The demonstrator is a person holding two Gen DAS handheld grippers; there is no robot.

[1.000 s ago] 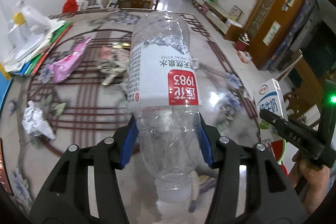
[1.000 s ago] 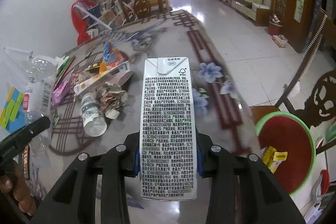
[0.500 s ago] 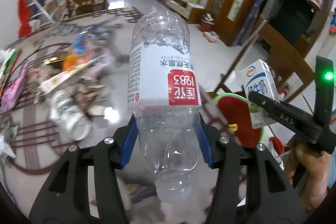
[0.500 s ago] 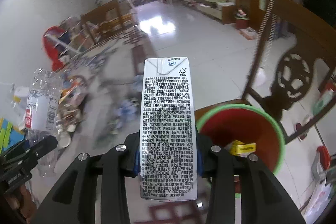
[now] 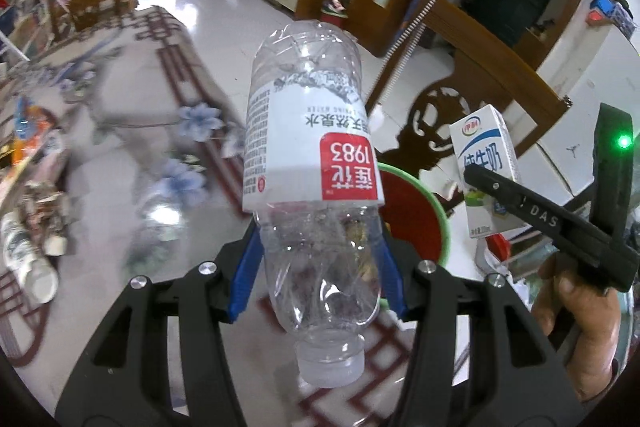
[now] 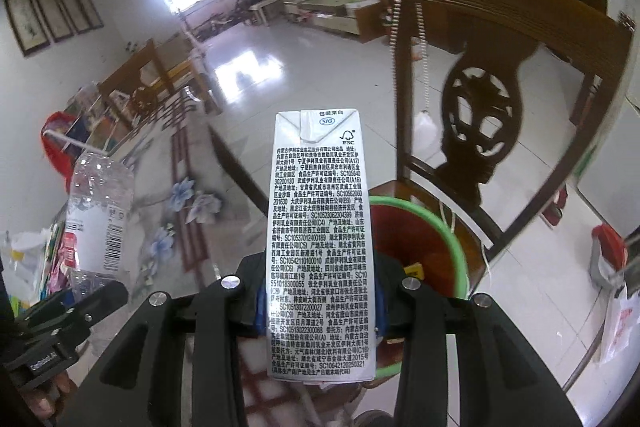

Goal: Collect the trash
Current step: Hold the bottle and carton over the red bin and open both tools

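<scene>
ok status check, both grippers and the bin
Left gripper shut on plastic bottle, cap toward camera. Right gripper shut on milk carton. Red bin with green rim just ahead, on chair seat. Nothing blocking the drop.

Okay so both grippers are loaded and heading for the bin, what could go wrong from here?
Three risks, as judgements:
1. The left gripper pinches the crumpled water bottle near its neck; the soft plastic could slip.
2. The milk carton hides much of the red bin from the right gripper, so a drop may hit the green rim.
3. Released together, carton and bottle might collide.
</scene>
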